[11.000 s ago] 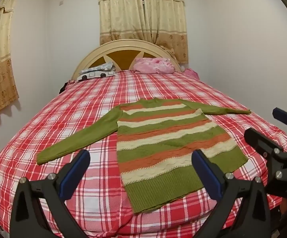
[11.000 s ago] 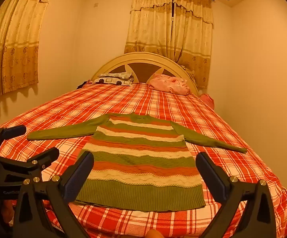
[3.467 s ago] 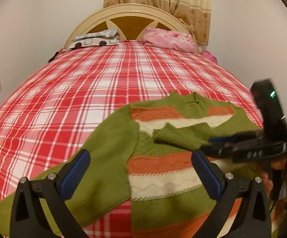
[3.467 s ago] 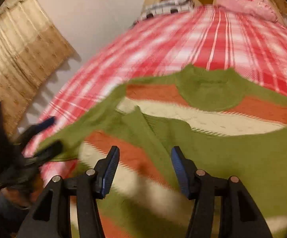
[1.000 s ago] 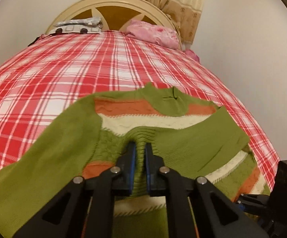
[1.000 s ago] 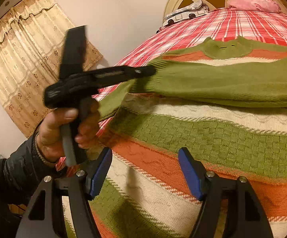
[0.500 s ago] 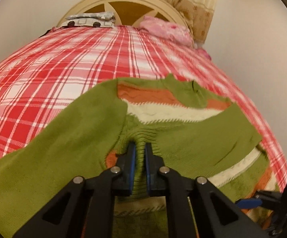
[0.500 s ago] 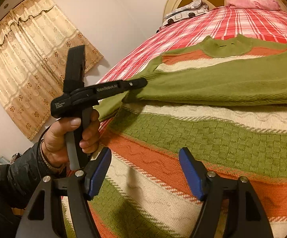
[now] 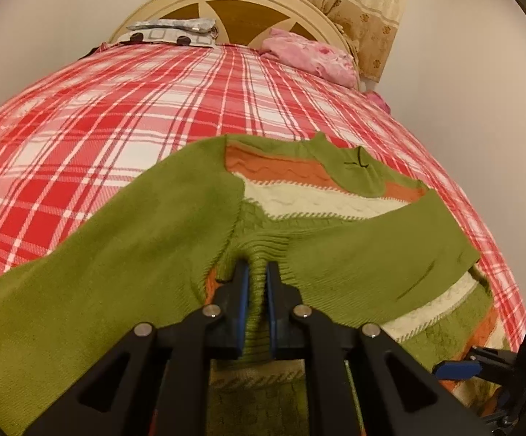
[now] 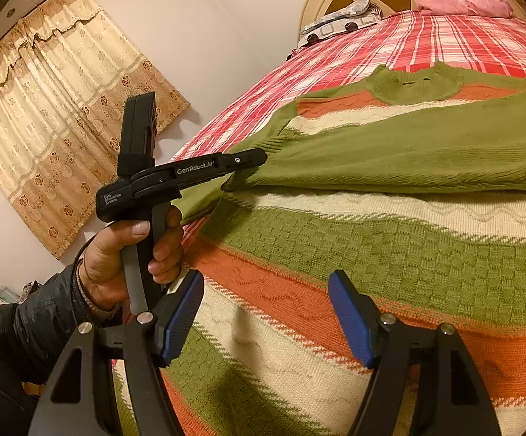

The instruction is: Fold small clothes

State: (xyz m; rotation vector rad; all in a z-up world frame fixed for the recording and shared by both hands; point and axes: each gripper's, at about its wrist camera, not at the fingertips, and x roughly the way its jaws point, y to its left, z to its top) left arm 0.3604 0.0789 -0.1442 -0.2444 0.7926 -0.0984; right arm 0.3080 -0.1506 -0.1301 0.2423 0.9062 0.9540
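A green, orange and cream striped sweater [image 9: 321, 196] lies on the bed, collar toward the headboard. Its right sleeve [image 10: 426, 156] is folded across the chest. My left gripper [image 9: 257, 276] is shut on that sleeve's ribbed cuff [image 9: 263, 247] near the sweater's left side; it also shows in the right wrist view [image 10: 259, 158]. The other sleeve [image 9: 99, 272] lies spread out to the left. My right gripper [image 10: 266, 312] is open and empty, hovering just above the sweater's lower striped body [image 10: 390, 254].
The bed has a red and white plaid cover [image 9: 135, 109]. A pink pillow [image 9: 310, 54] and a patterned grey pillow [image 9: 172, 31] lie by the cream headboard [image 9: 233, 3]. A curtained window [image 10: 44, 109] is on the left wall.
My left gripper, shut on the cuff, has carried it further left and lower across the chest. My right gripper has stayed open over the lower body.
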